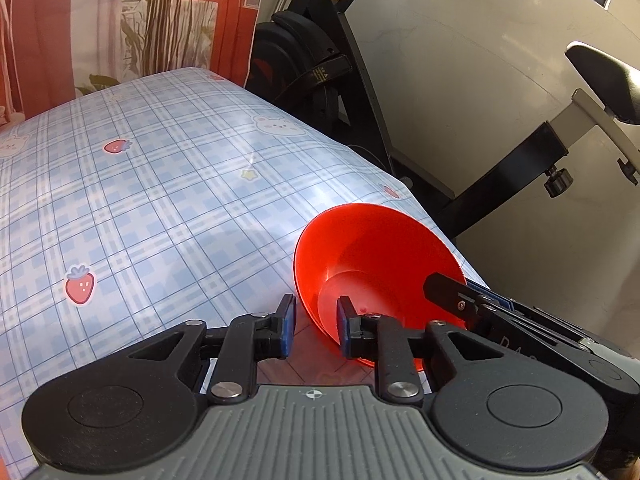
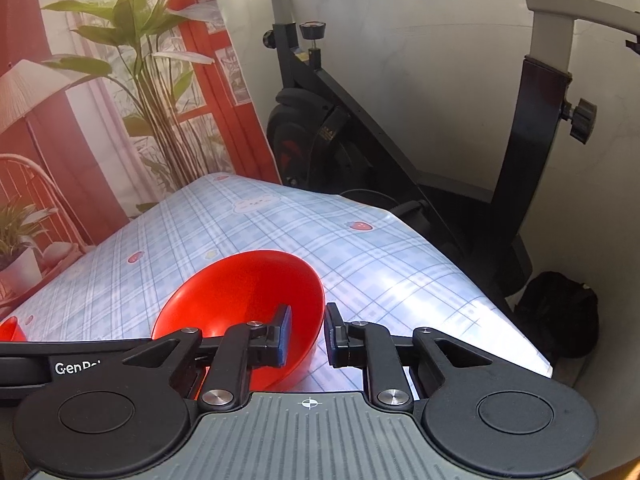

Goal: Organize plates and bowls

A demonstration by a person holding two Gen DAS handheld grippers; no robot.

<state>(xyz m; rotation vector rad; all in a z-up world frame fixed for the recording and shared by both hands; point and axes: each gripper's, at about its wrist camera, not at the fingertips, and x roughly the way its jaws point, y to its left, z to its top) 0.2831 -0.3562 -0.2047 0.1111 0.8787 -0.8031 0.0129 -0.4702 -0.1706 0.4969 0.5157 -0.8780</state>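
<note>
one red bowl (image 1: 368, 268) sits near the right edge of the table (image 1: 160, 200), on a blue plaid cloth printed with strawberries and bears. both grippers straddle its rim. left gripper (image 1: 316, 326): jaws parted, left finger outside the bowl wall, right finger inside; near rim passes through the gap, pads not seen pressing on it. right gripper (image 2: 306, 336): jaws parted, left finger inside the bowl (image 2: 244, 308), right finger outside over the cloth; rim wall runs between them with daylight on both sides. from the left wrist view the right gripper's finger (image 1: 452, 292) reaches over the bowl's far-right rim. second red item (image 2: 10, 330) shows at the left edge of the right wrist view, cut off, kind unclear. beyond the table: exercise bike (image 2: 340, 128) against a pale wall, printed backdrop with plants and red frames (image 2: 132, 80).
</note>
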